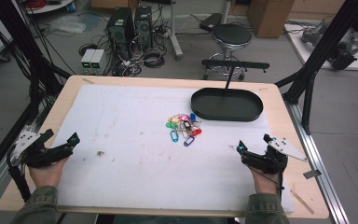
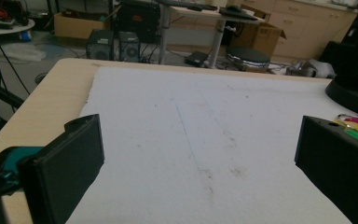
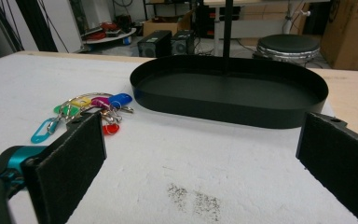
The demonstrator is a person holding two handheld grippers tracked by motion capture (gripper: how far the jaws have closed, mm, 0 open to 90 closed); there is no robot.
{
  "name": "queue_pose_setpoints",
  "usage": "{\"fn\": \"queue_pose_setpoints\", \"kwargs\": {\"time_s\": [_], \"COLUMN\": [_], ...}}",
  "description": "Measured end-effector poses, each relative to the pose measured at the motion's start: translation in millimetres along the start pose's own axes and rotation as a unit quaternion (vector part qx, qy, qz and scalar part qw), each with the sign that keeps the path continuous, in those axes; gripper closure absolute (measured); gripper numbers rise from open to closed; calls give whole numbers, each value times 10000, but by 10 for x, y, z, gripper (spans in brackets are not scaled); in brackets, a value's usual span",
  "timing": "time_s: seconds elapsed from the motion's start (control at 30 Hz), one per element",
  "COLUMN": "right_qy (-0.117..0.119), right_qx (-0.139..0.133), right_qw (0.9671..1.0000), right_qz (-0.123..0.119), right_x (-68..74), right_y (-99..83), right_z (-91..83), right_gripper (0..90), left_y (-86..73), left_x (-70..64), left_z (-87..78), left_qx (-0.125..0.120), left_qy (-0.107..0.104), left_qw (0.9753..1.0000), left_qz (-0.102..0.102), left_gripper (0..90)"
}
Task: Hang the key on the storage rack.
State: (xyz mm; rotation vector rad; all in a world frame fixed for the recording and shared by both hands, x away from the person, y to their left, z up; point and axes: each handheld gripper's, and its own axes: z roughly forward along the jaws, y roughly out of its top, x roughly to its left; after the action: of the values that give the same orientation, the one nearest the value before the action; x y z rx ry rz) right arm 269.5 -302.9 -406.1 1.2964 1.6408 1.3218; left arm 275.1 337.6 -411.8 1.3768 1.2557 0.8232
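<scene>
The bench [image 1: 279, 93] carries a white mat [image 1: 135, 158] that covers almost all of its top, with bare wood as a narrow border on every side. On the far right part of the mat sits a black oval tray [image 1: 227, 105], its long axis running left to right, and it looks empty inside. Just beside the tray, toward the near left of it, lies a bunch of key tags [image 1: 182, 128] in many colours, close to the middle of the mat; the tags spread out in different directions, so the bunch has no clear long axis. The left gripper [image 1: 60, 142] is near the left edge of the mat with its jaws wide apart and nothing between them; the tags are well apart from it, far to its right. The right gripper [image 1: 254, 144] is near the near right of the mat, jaws also wide and empty; the tags lie ahead and to its left, the tray straight ahead. Much open mat lies between both grippers and the tags.
</scene>
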Motion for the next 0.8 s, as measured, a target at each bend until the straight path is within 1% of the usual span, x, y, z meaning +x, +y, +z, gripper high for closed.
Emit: {"fn": "queue_pose_setpoints", "kwargs": {"time_s": [0.03, 0.1, 0.23, 0.27, 0.3, 0.33, 0.43, 0.5, 0.6, 0.63, 0.7, 0.77, 0.8], "right_qy": [13, 8, 15, 22, 68, 90, 152, 195, 252, 269, 331, 446, 446], "right_qx": [38, 53, 92, 128, 144, 194, 238, 265, 357, 350, 390, 441, 441], "right_qw": [10000, 10000, 10000, 9999, 9998, 9997, 9995, 9993, 9987, 9987, 9985, 9977, 9977], "right_qz": [76, 72, -21, -36, -93, -75, -109, -187, -246, -268, -203, -242, -242], "right_x": [-4, 1, 15, 21, 25, 32, 71, 100, 123, 121, 136, 162, 162], "right_y": [-1, 2, 23, 28, 41, 48, 90, 117, 156, 170, 208, 248, 248], "right_z": [3, 7, 44, 57, 85, 93, 125, 154, 204, 225, 258, 299, 299], "right_gripper": [4, 4, 4, 3, 4, 4, 4, 3, 3, 4, 3, 4, 4], "left_y": [-1, -2, -10, -12, -15, -15, -20, -28, -34, -35, -34, -35, -34], "left_x": [0, 6, 9, 8, 2, 2, -1, 1, -7, -11, -11, -14, -16], "left_z": [3, -5, -11, -14, -18, -18, -13, -4, 0, -1, -5, -12, -13], "left_qx": [-3, -2, 6, 19, 37, 37, 56, 91, 122, 128, 130, 81, 65], "left_qy": [5, 12, 40, 48, 85, 85, 55, 62, 60, 46, 18, -53, -69], "left_qw": [10000, 10000, 10000, 10000, 9999, 9999, 9999, 9999, 9998, 9998, 9998, 9999, 9999], "left_qz": [-8, 16, 16, 29, 98, 98, 88, 71, 122, 125, 138, 122, 122], "left_gripper": [17, 17, 17, 17, 17, 17, 17, 17, 17, 17, 17, 17, 17]}}
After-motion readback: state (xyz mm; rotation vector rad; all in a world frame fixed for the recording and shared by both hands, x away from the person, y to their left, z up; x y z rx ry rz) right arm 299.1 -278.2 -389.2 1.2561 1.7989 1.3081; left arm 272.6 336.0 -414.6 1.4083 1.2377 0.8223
